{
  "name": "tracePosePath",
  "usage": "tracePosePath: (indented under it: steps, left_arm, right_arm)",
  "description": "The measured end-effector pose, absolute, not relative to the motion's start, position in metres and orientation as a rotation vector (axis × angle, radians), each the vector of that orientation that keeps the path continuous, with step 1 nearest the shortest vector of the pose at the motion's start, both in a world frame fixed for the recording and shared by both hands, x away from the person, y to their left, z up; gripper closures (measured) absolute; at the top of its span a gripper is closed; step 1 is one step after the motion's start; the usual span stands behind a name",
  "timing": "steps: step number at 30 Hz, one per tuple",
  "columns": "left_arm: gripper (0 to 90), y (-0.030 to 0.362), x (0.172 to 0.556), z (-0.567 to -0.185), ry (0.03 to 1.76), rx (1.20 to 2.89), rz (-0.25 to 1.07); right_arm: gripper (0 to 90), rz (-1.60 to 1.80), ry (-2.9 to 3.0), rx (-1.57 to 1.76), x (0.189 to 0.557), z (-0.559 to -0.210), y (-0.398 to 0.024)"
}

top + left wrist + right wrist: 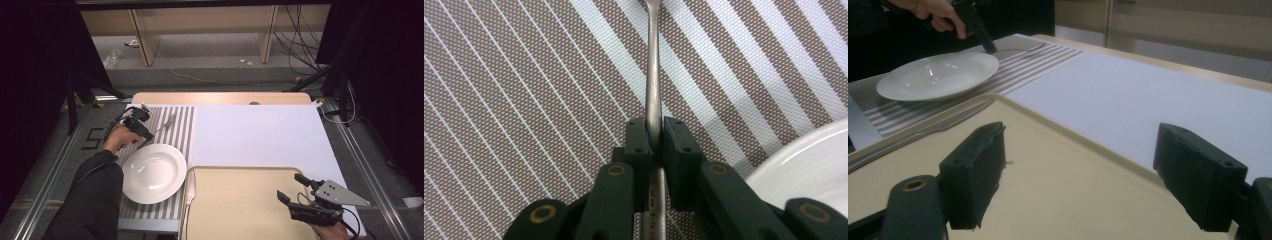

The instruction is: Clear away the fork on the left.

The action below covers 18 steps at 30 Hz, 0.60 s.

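Clamped between the left gripper (654,145) fingers (638,145), a fork handle (653,75) runs forward.

Beyond the table, a grey floor (210,75) carries loose black cables (295,42). Pale wooden furniture legs (142,42) stand there. Dark panels (35,60) flank both sides.

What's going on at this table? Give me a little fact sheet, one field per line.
Work in hand: placing a fork on the striped placemat
Left gripper: shut on the fork's handle, beyond the plate
Right gripper: open, holding nothing, over the beige tray
White plate: empty, on the placemat
Knife: on the placemat, between plate and tray
Rest of table: white sheet
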<state>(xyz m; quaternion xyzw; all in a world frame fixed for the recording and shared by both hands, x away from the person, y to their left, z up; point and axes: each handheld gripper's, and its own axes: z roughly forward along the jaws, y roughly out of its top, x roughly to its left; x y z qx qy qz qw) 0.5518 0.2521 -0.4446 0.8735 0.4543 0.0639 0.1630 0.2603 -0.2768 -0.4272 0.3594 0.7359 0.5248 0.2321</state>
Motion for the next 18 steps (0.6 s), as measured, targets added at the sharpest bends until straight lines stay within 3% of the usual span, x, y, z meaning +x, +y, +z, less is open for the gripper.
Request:
tracePosePath:
  steps: [6, 18]
  left_arm:
    - [81.5, 0.255, 0.549, -0.429, 1.290, 2.458, 0.218]
    - [81.4, 0.248, 0.535, -0.392, 1.192, 2.364, 0.147]
  right_arm:
    - [21.7, 1.438, 2.023, 0.989, 0.260, -0.427, -0.277]
    - [21.7, 1.443, 2.018, 0.989, 0.260, -0.427, -0.276]
